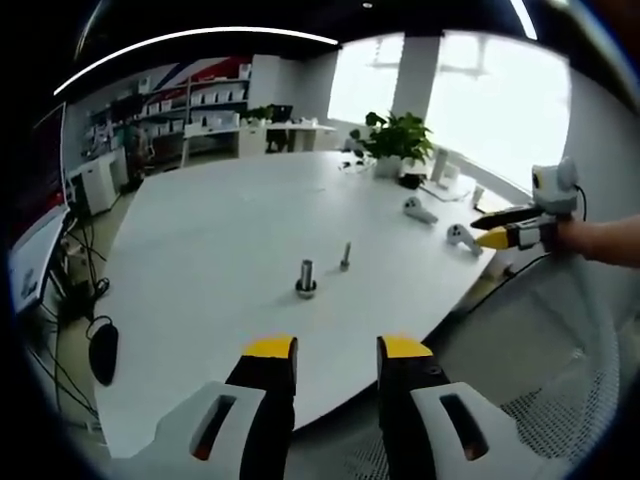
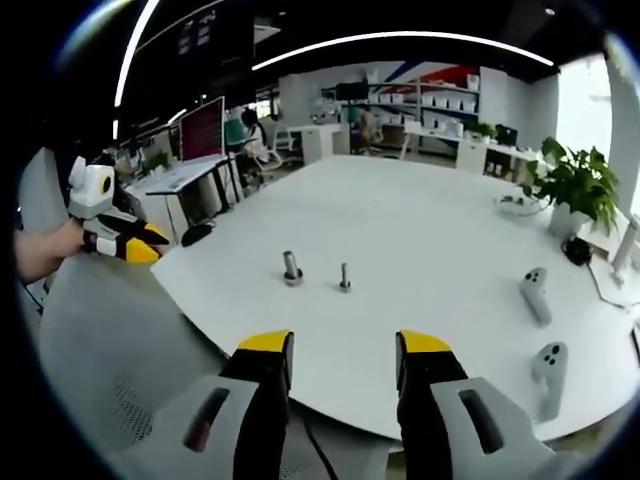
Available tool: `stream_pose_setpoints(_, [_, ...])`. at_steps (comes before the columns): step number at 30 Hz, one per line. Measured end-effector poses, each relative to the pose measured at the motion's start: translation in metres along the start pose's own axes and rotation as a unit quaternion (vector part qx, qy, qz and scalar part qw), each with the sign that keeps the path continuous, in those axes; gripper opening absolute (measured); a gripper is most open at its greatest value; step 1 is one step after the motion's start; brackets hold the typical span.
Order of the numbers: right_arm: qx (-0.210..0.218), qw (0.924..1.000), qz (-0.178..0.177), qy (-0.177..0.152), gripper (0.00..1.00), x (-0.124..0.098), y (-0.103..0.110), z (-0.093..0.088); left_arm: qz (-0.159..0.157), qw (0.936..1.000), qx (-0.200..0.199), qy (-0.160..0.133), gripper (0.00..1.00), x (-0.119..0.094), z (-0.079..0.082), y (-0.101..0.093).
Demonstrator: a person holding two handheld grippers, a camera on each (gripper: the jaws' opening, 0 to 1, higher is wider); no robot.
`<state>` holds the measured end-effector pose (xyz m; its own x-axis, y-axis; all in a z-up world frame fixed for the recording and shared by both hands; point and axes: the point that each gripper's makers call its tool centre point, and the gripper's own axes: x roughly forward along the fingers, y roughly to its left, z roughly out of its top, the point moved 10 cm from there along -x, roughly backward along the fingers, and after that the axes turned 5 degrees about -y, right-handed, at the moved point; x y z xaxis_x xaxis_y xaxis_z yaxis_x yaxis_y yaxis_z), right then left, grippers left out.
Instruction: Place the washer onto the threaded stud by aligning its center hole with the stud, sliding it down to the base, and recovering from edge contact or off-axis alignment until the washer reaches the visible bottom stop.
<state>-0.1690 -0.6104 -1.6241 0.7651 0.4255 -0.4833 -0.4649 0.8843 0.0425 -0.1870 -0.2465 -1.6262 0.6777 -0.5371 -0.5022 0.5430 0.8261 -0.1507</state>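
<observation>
Washer [image 1: 306,291] apparently resting flat on the worktop [image 1: 220,250] around the foot of a short upright cylinder [image 1: 306,272], too small to tell whether ringed on it or merely beside it. Just beside, a thin threaded stud [image 1: 345,255] standing upright and bare, so nothing threaded on yet by the look of it. Both set near the worktop's near edge, probably for easy reach from a seated position. In the right gripper view, same pair: cylinder with washer [image 2: 292,278] left, stud [image 2: 345,276] right. Left tongs [image 1: 335,348] spread, pinching nothing, held back off the worktop edge and aimed at the parts. Right tongs [image 2: 343,345] likewise spread and empty, hovering short of the edge. Farther out, two white controllers [image 2: 536,293] and a potted plant [image 2: 575,185] well apart from the parts. Mesh chair back [image 2: 120,370] below the tongs.
</observation>
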Motion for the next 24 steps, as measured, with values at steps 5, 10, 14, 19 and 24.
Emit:
stream_pose_setpoints(5, [-0.002, 0.9999, 0.008, 0.01, 0.42, 0.0024, 0.002, -0.0012, 0.001, 0.9999, 0.005, 0.009, 0.3, 0.0009, -0.0014, -0.0005])
stream_pose_setpoints(10, [0.001, 1.0, 0.007, 0.007, 0.42, 0.0008, 0.0007, -0.001, 0.005, 1.0, -0.001, 0.005, 0.3, -0.0002, -0.0009, 0.0006])
stream_pose_setpoints(14, [0.0, 0.9999, 0.008, 0.008, 0.42, 0.0017, 0.0004, -0.001, 0.002, 1.0, 0.003, 0.009, 0.3, 0.0009, -0.001, 0.0])
stream_pose_setpoints(19, [0.0, 1.0, 0.004, 0.006, 0.42, 0.0011, -0.0005, -0.0011, 0.003, 1.0, 0.002, 0.007, 0.3, 0.0011, -0.0005, 0.0002])
stream_pose_setpoints(24, [-0.002, 0.9999, 0.007, 0.009, 0.42, 0.0016, 0.0017, -0.0009, 0.005, 1.0, -0.001, 0.004, 0.29, 0.0002, -0.0002, 0.001])
